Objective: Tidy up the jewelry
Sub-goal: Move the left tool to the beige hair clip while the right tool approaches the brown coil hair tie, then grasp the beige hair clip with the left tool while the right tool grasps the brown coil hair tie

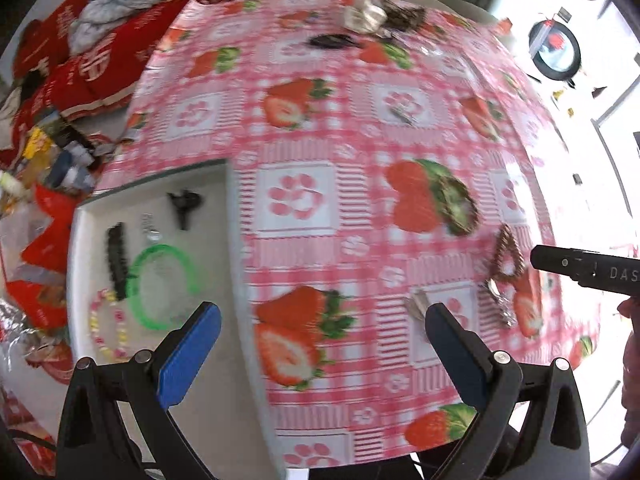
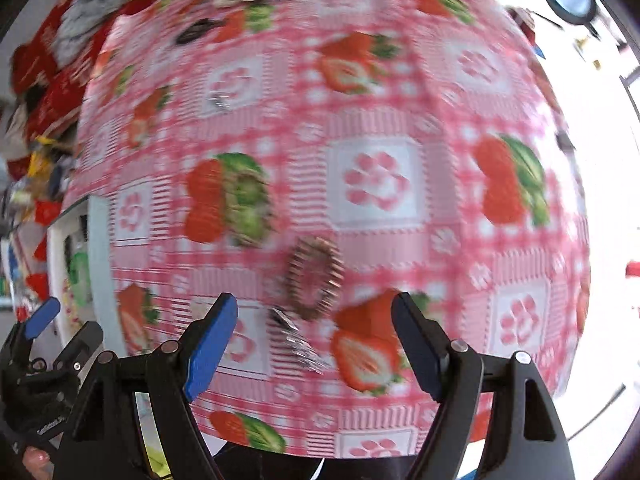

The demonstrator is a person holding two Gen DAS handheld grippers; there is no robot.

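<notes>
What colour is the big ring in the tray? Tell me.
Bright green. The ring lies in the white tray; the left wrist view shows it best.

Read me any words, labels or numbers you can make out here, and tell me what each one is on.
"DAS": white letters on the right gripper body, cut off by the frame edge.
White characters on the red bags: too blurred to read.
Small print on the left gripper body: too small to read.

tablecloth: glossy printed plastic | bangle: translucent green plastic | tray: matt white
</notes>
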